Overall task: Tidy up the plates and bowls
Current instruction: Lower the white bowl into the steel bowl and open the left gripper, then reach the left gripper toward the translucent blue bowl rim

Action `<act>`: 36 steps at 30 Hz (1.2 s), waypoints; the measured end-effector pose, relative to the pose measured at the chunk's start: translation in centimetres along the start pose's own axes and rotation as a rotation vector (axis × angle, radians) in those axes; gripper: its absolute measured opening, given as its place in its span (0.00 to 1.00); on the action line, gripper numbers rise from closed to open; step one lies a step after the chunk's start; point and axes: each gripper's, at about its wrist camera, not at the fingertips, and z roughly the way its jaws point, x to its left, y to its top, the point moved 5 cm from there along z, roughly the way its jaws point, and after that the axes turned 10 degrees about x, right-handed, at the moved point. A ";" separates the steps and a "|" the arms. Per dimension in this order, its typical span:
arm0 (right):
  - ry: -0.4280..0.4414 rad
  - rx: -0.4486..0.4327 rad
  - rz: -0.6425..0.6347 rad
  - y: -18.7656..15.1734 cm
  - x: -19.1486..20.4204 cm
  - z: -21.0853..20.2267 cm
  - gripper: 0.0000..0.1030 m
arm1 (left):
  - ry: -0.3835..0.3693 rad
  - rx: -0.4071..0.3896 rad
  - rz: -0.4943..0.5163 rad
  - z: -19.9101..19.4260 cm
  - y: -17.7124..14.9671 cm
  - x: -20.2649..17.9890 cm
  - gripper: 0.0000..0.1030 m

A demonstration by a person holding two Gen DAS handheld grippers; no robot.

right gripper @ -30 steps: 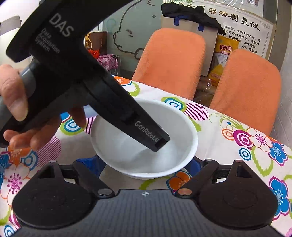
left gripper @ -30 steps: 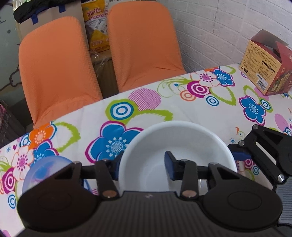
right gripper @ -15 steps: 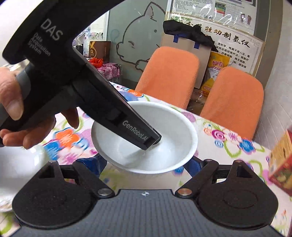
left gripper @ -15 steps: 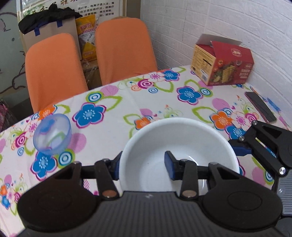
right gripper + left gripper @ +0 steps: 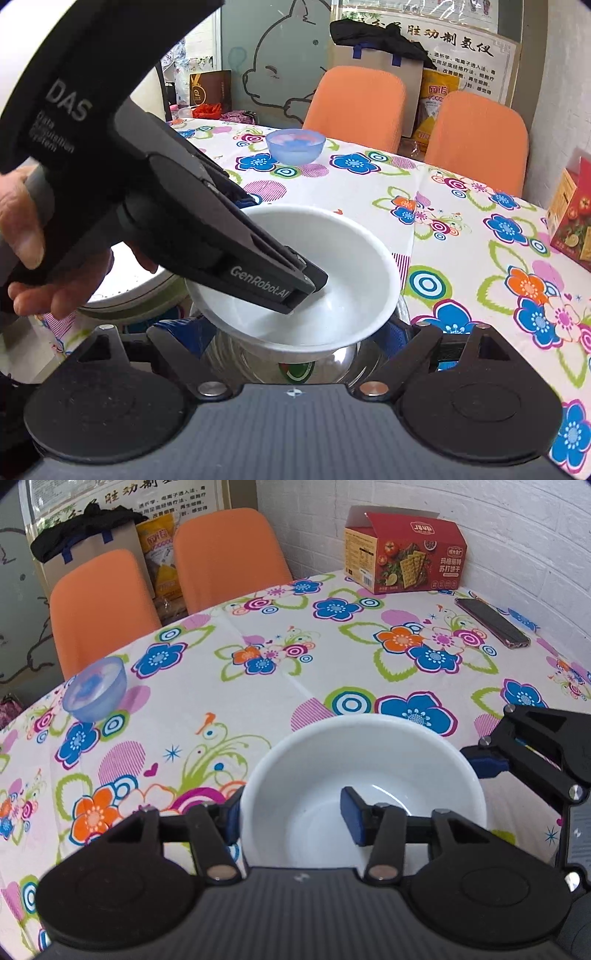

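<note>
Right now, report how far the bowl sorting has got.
Done: no finished stack shows. In hand: the left tool pinches the rim of the white ceramic bowl, held over a shiny steel bowl that sits between the fingers of the open right tool. Left: setting the white bowl down, and the translucent blue bowl, alone near the table's far edge.

bright even daylight, soft shadows, strong fisheye bending at edges, slightly soft overall focus

Black ribbed left gripper [image 5: 291,821] with blue-padded fingers [image 5: 349,821], silver screws, white "DAS" lettering.
</note>
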 end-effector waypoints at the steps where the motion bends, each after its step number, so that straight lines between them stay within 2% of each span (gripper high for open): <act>1: -0.004 -0.004 0.002 -0.1 0.0 0.1 0.74 | 0.016 -0.005 0.010 0.0 -0.1 -0.1 0.58; 4: -0.030 0.010 0.002 -0.3 -0.3 0.5 0.74 | 0.064 -0.010 0.007 0.3 -0.4 0.4 0.59; 8: -0.014 0.035 0.008 -1.9 -0.3 0.1 0.74 | 0.026 0.004 -0.041 0.2 -0.6 1.8 0.61; 13: 0.019 0.023 0.048 -2.4 -0.5 -0.9 0.74 | 0.041 -0.020 -0.065 -0.8 -0.6 2.8 0.62; 17: 0.000 0.047 0.027 -3.0 -0.2 -1.7 0.74 | 0.043 -0.036 -0.069 -1.3 -0.7 3.0 0.63; 24: -0.054 0.036 0.030 -4.3 -0.5 -3.5 0.74 | 0.044 -0.043 -0.056 -1.8 -0.8 2.4 0.63; 28: -0.077 0.046 0.073 -4.6 -1.9 -3.0 0.74 | 0.055 -0.048 -0.047 -2.1 -0.9 2.2 0.64; 31: -0.037 0.041 0.120 -4.3 -2.5 -2.2 0.74 | 0.061 -0.046 -0.048 -2.2 -0.8 2.2 0.64; 36: -0.055 0.043 0.083 -4.1 -2.0 -1.4 0.74 | 0.066 -0.044 -0.045 -2.3 -1.0 2.5 0.65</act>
